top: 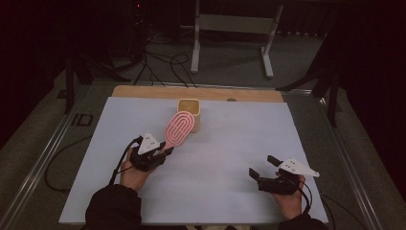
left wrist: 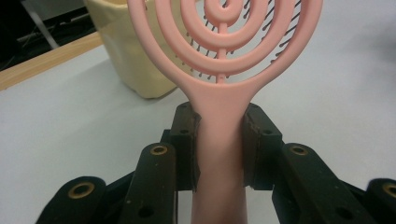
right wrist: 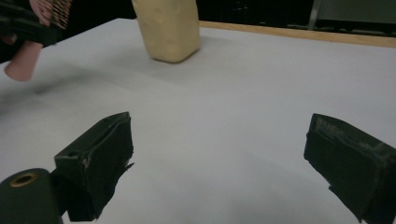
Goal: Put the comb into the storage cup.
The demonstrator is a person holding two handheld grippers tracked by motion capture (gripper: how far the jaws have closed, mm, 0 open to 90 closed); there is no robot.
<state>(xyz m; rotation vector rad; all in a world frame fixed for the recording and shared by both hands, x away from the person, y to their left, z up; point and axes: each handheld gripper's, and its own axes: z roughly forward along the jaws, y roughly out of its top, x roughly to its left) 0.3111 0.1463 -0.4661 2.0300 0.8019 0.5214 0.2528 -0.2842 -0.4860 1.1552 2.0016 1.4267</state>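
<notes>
A pink hairbrush (top: pixel 179 127) with an oval, ring-patterned head is held above the table by its handle (left wrist: pixel 219 140). My left gripper (top: pixel 160 152) is shut on that handle, one black pad on each side, and the brush head (left wrist: pixel 224 37) points toward a cream-yellow cup (top: pixel 189 113) at the back middle of the table. That cup (left wrist: pixel 135 51) stands just behind the brush head. Near the front right, my right gripper (top: pixel 261 167) rests low over the white surface, its jaws wide apart with nothing between them (right wrist: pixel 219 163). The cup (right wrist: pixel 168 28) also stands far ahead of it.
The white table top (top: pixel 239 139) has a wooden strip (top: pixel 143 92) along its far edge. Beyond it are floor cables (top: pixel 163 67) and a white metal stand (top: pixel 230 28). Metal rails run down both table sides.
</notes>
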